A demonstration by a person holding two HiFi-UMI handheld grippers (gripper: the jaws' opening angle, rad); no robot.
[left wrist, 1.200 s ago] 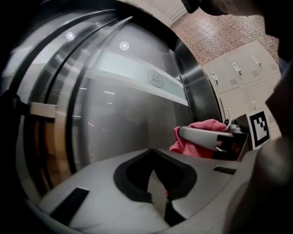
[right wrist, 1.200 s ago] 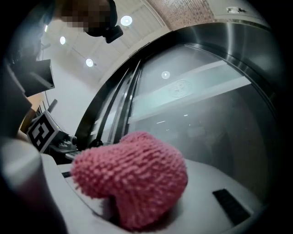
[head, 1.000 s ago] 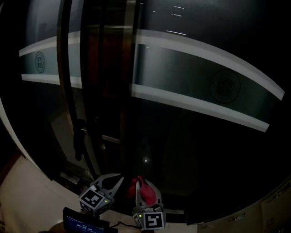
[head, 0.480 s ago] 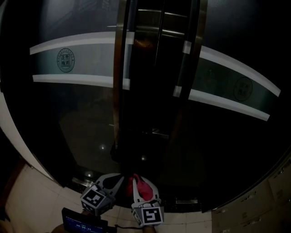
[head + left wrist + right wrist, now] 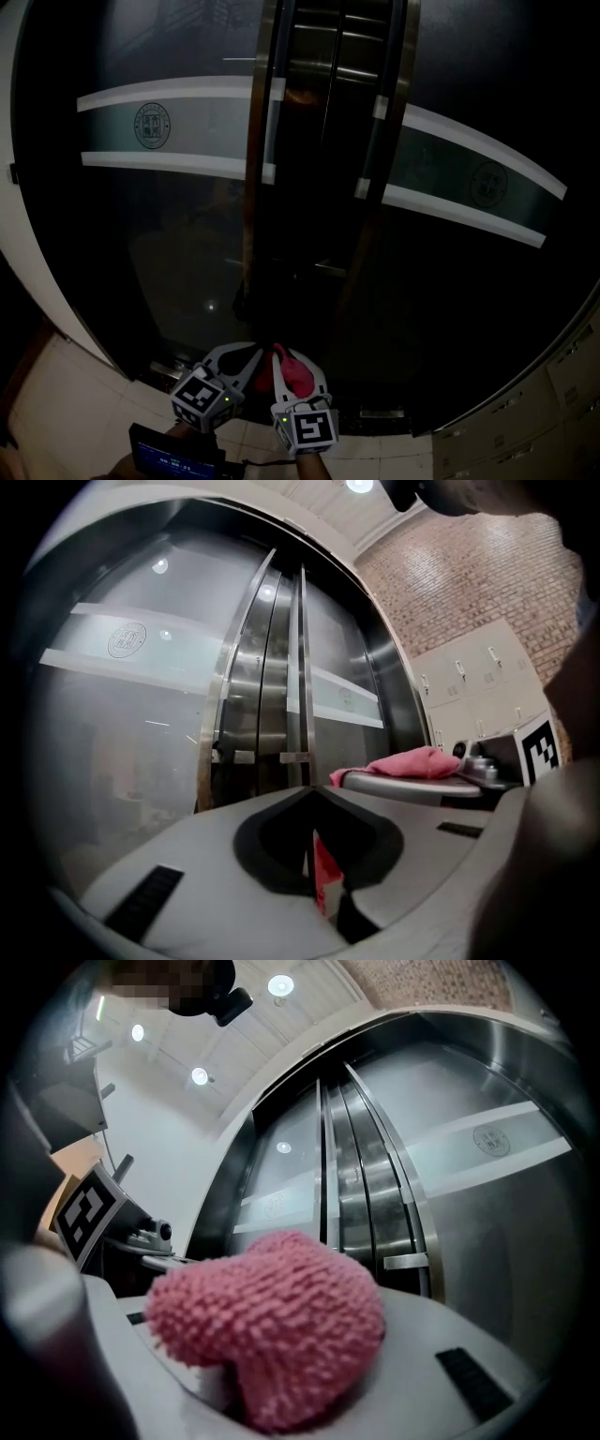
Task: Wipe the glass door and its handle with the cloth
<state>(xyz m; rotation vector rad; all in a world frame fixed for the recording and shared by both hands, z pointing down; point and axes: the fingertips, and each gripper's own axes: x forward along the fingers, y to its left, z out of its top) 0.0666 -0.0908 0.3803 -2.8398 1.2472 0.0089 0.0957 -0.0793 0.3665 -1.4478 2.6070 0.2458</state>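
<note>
Lower centre: right gripper (image 5: 291,368) clamped on the pink cloth (image 5: 272,1326), facing the glass door (image 5: 159,253); left gripper (image 5: 313,803) beside it, jaws apparently together.

Institutional building entrance: logo-banded glass doors (image 5: 169,234), brick wall (image 5: 469,602), locker bank (image 5: 478,696), tiled floor (image 5: 75,394).

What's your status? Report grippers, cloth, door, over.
Left gripper shut, no cloth. Right gripper shut on cloth. Glass door ahead, cloth not on it yet. Nothing in the way.
</note>
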